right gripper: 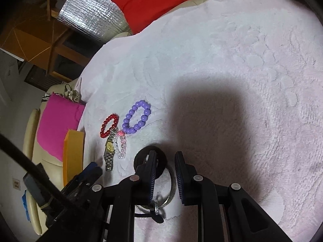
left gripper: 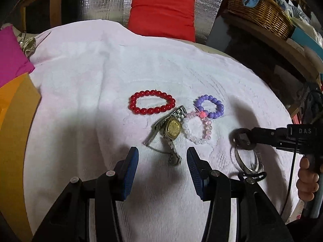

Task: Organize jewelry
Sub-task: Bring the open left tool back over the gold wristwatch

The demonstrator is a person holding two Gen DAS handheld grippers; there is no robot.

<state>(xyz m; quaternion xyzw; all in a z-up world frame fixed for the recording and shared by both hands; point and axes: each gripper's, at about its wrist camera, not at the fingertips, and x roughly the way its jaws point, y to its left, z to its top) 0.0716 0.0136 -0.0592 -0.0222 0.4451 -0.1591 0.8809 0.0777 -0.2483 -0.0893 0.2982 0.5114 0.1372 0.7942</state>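
On the white towel (left gripper: pixel 90 80) lie a red bead bracelet (left gripper: pixel 152 102), a purple bead bracelet (left gripper: pixel 209 106), a pink and white bead bracelet (left gripper: pixel 197 128) and a gold-faced metal watch (left gripper: pixel 171 130). My left gripper (left gripper: pixel 162 157) is open just in front of the watch band. My right gripper (right gripper: pixel 165 161) is open over a dark round ring (right gripper: pixel 141 157) and a silver bangle (right gripper: pixel 171 191); it also shows in the left wrist view (left gripper: pixel 242 139). A black hair tie (left gripper: pixel 252 175) lies by the bangle.
A red cushion (left gripper: pixel 163 14) stands at the back, a magenta cushion (left gripper: pixel 12 52) and an orange envelope (left gripper: pixel 16 111) at the left. A wicker basket (left gripper: pixel 260 10) sits on a shelf at the right.
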